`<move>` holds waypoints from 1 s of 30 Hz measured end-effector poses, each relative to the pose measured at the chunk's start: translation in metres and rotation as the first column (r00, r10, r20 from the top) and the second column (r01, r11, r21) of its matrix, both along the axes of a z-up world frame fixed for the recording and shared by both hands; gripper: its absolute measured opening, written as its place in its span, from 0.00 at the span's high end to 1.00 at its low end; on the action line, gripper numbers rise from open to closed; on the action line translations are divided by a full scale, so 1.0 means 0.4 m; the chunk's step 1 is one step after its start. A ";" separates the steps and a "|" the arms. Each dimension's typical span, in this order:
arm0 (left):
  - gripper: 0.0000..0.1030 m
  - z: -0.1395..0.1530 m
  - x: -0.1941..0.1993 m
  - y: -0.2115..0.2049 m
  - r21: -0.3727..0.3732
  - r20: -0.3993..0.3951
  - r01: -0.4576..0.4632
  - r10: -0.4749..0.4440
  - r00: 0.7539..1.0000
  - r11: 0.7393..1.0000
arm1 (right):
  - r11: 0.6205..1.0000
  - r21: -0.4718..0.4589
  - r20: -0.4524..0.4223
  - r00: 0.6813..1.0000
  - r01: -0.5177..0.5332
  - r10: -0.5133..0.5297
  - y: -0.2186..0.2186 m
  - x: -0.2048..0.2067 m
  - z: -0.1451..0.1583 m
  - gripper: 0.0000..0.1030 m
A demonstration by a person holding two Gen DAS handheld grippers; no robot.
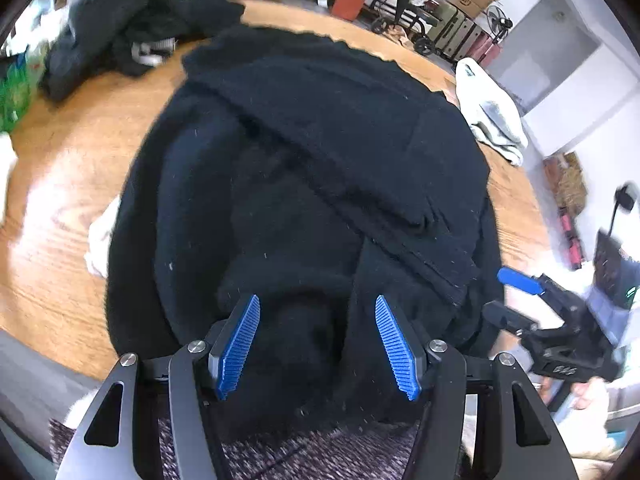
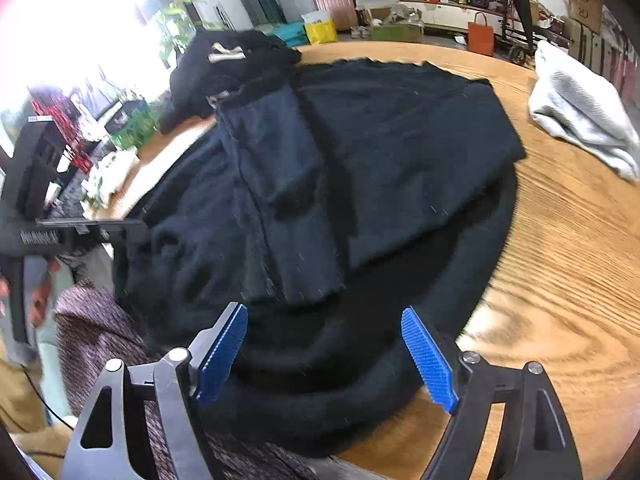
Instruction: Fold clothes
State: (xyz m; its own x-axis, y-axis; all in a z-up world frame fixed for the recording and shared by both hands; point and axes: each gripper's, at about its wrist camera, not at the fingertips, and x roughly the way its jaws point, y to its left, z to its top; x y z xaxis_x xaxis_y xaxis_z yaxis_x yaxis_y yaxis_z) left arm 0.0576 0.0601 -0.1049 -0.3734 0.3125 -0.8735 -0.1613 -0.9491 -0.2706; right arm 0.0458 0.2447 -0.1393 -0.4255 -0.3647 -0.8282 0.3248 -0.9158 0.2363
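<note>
A black sweater (image 1: 320, 140) (image 2: 400, 140) lies partly folded on the round wooden table (image 1: 80, 152) (image 2: 560, 260), with its sleeves laid across the body. My left gripper (image 1: 316, 304) hovers open over the sweater's near edge, nothing between its blue pads. Over the sweater's near right hem my right gripper (image 2: 324, 312) is open too, and empty. In the left wrist view the right gripper (image 1: 494, 292) shows at the right edge, off the table's rim.
A heap of dark clothes (image 1: 132, 20) (image 2: 240, 56) sits at the table's far left. A pale folded garment (image 1: 488, 112) (image 2: 580, 120) lies at the far right. A white cloth (image 1: 100, 248) peeks out beside the sweater. The person's knit top (image 1: 320, 452) is at the near edge.
</note>
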 end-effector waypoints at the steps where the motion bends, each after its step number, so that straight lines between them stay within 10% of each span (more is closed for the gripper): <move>1: 0.40 0.000 0.004 0.011 -0.031 -0.035 -0.004 0.003 0.999 1.000 | 1.000 -0.014 -0.015 1.000 -0.017 0.017 -0.005 -0.006 0.005 0.25; 15: 0.40 0.026 0.027 0.102 -0.103 -0.241 0.119 -0.140 0.960 0.988 | 0.993 -0.090 0.032 0.996 -0.077 0.080 -0.031 -0.107 -0.075 0.50; 30: 0.40 0.008 0.044 0.150 -0.309 -0.397 0.052 -0.178 0.900 0.950 | 0.997 0.014 -0.046 0.996 -0.077 0.078 -0.109 -0.060 -0.079 0.12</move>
State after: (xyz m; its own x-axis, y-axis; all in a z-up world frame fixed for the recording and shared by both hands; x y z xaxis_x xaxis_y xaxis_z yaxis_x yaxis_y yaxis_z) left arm 0.0750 0.1201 -0.1018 -0.6977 0.1378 -0.7030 -0.3112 -0.9422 0.1241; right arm 0.0217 0.2009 -0.1708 -0.4344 -0.3882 -0.8128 0.4053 -0.8901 0.2085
